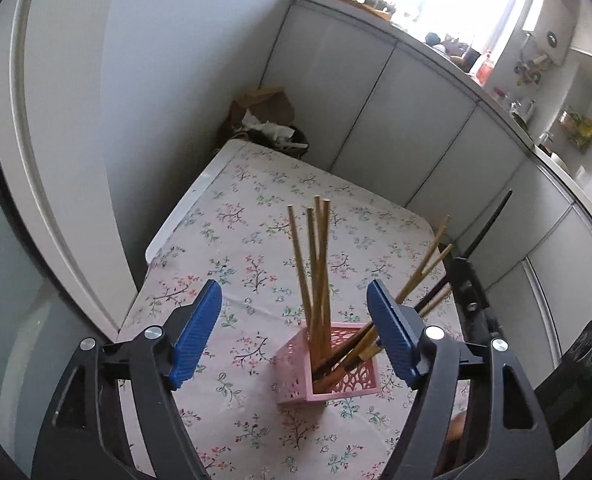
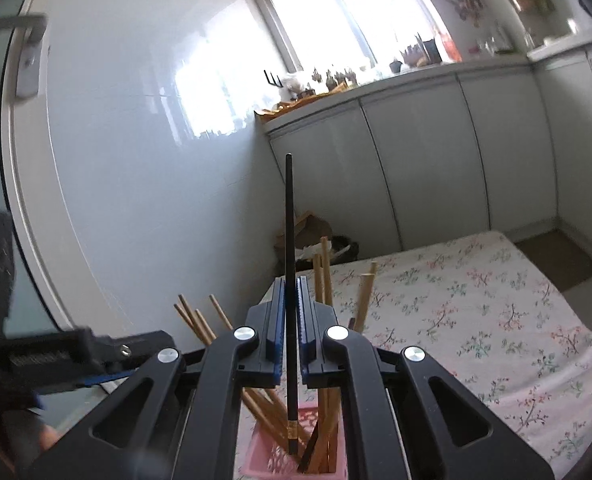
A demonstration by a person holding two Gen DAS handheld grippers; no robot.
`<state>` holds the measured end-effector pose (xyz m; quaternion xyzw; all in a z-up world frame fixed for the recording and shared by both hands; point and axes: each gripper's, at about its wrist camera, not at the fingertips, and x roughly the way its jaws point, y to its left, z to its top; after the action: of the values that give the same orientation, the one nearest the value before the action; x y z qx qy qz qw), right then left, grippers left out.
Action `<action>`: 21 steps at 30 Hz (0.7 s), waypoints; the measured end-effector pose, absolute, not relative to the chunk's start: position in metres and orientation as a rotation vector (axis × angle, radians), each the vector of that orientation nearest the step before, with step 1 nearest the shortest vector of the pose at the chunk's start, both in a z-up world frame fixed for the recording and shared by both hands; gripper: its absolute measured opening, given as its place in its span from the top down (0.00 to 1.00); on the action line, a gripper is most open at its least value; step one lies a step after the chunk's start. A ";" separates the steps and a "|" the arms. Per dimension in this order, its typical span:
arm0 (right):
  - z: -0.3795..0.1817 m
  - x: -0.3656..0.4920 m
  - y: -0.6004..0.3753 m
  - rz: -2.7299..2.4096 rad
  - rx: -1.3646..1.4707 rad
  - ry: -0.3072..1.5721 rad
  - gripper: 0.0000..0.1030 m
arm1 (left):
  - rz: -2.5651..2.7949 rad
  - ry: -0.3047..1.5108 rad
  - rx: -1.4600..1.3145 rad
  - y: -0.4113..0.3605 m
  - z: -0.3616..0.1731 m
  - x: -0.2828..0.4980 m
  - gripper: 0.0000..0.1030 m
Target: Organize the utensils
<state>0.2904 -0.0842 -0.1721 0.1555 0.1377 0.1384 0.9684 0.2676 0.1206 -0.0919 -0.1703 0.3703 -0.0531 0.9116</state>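
The right gripper (image 2: 292, 344) is clamped on a black chopstick (image 2: 290, 240), held upright, its lower end inside the pink basket (image 1: 296, 368) — which stands near the table's (image 1: 256, 184) near edge, holding wooden chopsticks (image 1: 315, 264). The left gripper (image 1: 296, 320) hangs above it, jaws spread wide, empty
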 end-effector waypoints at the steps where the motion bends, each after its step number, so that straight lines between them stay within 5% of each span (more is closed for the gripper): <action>1: -0.174 0.289 -0.081 0.276 0.300 0.278 0.94 | -0.110 0.764 -0.355 0.122 -0.092 0.267 0.30; 12: -0.160 0.264 -0.100 0.275 0.226 0.337 0.84 | -0.136 0.774 -0.342 0.115 -0.086 0.264 0.29; 21: -0.126 0.213 -0.163 0.296 0.297 0.484 0.31 | -0.165 0.766 -0.201 0.077 -0.077 0.226 0.16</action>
<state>0.2130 -0.1630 -0.1264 0.1462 0.2377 0.1452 0.9492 0.2259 0.0773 -0.0774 -0.0976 0.3728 -0.0804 0.9193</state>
